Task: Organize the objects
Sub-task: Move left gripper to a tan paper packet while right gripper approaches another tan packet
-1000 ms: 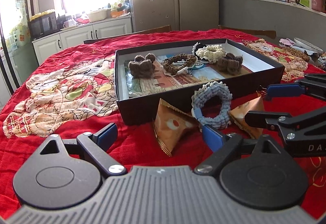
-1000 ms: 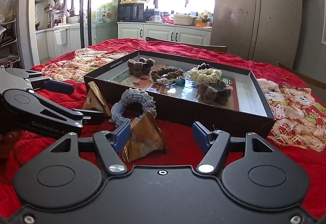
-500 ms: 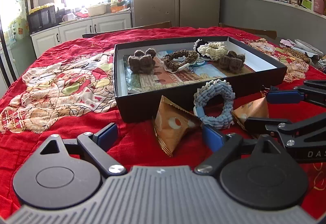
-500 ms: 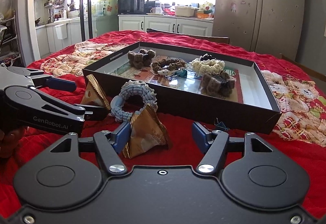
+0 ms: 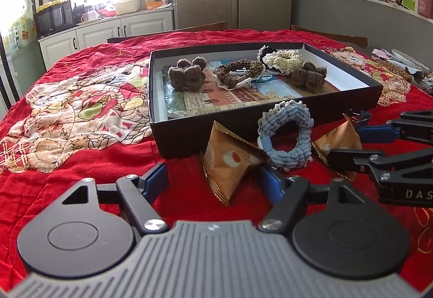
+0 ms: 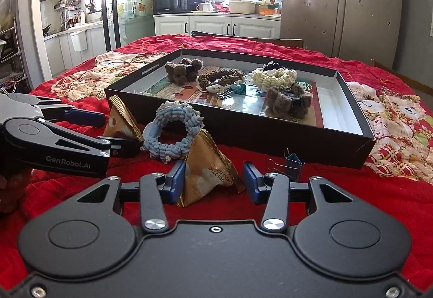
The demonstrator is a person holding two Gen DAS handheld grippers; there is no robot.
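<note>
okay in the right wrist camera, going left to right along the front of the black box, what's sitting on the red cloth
Left gripper closing around a gold snack packet → blue knitted scrunchie → second gold snack packet, between the closing right gripper's fingers → blue binder clip.

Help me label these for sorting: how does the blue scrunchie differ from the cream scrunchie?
The blue scrunchie sits outside the box, propped upright against snack packets; the cream scrunchie lies flat inside it. The blue one's hole faces the camera; the cream one's is hidden. Both are knitted, ruffled rings.
</note>
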